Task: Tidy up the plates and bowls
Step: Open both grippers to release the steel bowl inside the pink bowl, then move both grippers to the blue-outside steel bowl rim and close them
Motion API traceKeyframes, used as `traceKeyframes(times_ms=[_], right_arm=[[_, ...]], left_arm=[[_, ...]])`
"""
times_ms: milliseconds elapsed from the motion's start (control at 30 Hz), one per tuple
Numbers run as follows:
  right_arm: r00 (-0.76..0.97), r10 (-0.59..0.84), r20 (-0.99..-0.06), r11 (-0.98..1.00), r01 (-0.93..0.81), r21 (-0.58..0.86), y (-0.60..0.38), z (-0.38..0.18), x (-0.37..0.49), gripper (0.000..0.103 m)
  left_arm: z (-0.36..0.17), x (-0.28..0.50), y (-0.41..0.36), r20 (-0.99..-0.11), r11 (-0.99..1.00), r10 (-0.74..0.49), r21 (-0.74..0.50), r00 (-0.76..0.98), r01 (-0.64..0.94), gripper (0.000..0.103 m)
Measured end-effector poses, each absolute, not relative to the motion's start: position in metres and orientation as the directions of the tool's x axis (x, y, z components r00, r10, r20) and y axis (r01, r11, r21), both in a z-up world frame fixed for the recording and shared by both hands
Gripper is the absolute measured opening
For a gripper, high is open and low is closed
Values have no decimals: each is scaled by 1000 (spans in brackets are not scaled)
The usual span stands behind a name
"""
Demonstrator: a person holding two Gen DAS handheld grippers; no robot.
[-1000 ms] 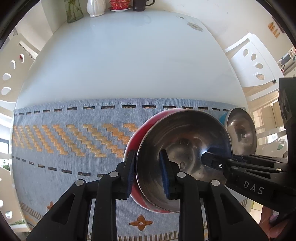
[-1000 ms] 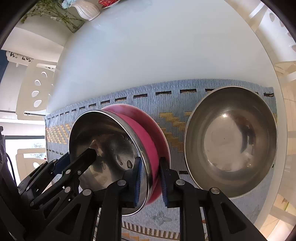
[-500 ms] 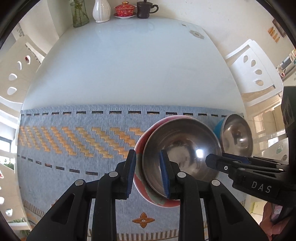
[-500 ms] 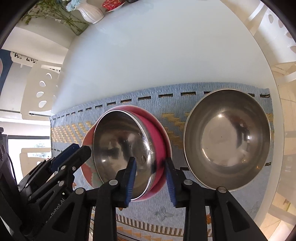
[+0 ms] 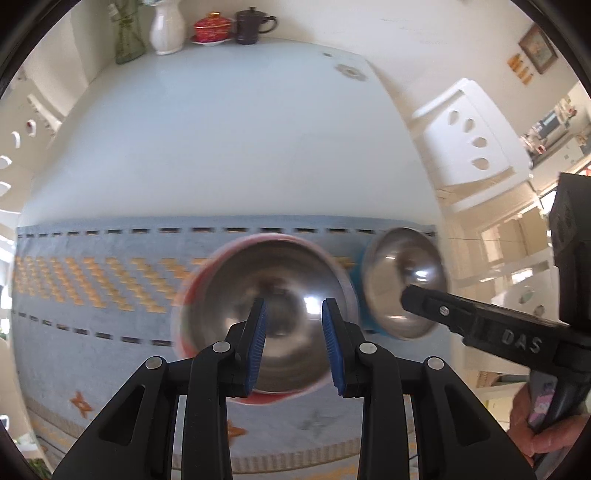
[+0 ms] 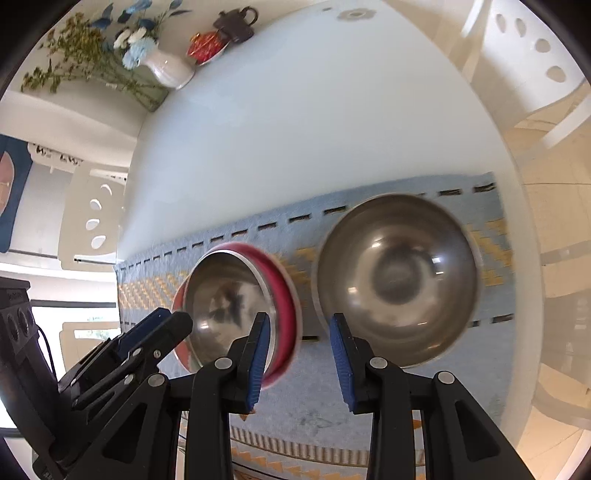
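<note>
A steel bowl (image 5: 266, 314) sits nested in a red bowl (image 5: 192, 295) on the blue woven runner (image 5: 92, 314). To its right stands a second steel bowl (image 5: 402, 284) with a blue edge on its left. My left gripper (image 5: 293, 308) hovers above the nested pair, its jaws opening, nothing between them. My right gripper (image 6: 299, 321) is open over the gap between the red bowl (image 6: 286, 295) and the larger steel bowl (image 6: 399, 280), holding nothing. Each gripper shows in the other's view: the right gripper (image 5: 410, 295) and the left gripper (image 6: 177, 321).
The white table (image 5: 240, 147) stretches beyond the runner. At its far edge stand a white vase (image 5: 166, 29), a red lidded cup (image 5: 212, 26) and a dark mug (image 5: 251, 24). White chairs (image 5: 472, 140) flank the table. A hand (image 5: 543, 439) holds the right gripper's handle.
Both grippers let go of the nested bowls' rim, opened their jaws and pulled up and back. The bowls now rest on the runner and look smaller in both views.
</note>
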State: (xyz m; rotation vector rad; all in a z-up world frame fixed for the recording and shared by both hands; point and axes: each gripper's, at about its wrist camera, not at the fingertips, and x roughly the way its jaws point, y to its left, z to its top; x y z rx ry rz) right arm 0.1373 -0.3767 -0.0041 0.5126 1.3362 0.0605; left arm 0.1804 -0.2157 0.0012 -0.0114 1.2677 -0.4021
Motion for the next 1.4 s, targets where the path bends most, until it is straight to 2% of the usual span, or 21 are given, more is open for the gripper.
traceKeyframes(times_ms=[233, 400, 1000, 1233, 1400], right_arm=[[289, 320, -902, 848, 338, 408, -430, -2, 118, 32], [291, 331, -897, 809, 401, 429, -463, -12, 104, 32], [203, 378, -903, 787, 443, 429, -472, -73, 118, 32], [177, 398, -900, 782, 447, 433, -472, -90, 122, 32], [175, 400, -899, 786, 439, 435, -467, -96, 127, 32]], left_arm=[[-1, 172, -268, -925, 906, -303, -204, 231, 371, 27], [-17, 185, -296, -943, 905, -255, -156, 212, 396, 27], [-70, 228, -330, -973, 895, -197, -130, 117, 428, 26], [-81, 232, -338, -974, 885, -204, -139, 102, 445, 16], [-83, 235, -334, -968, 881, -231, -165, 99, 443, 14]])
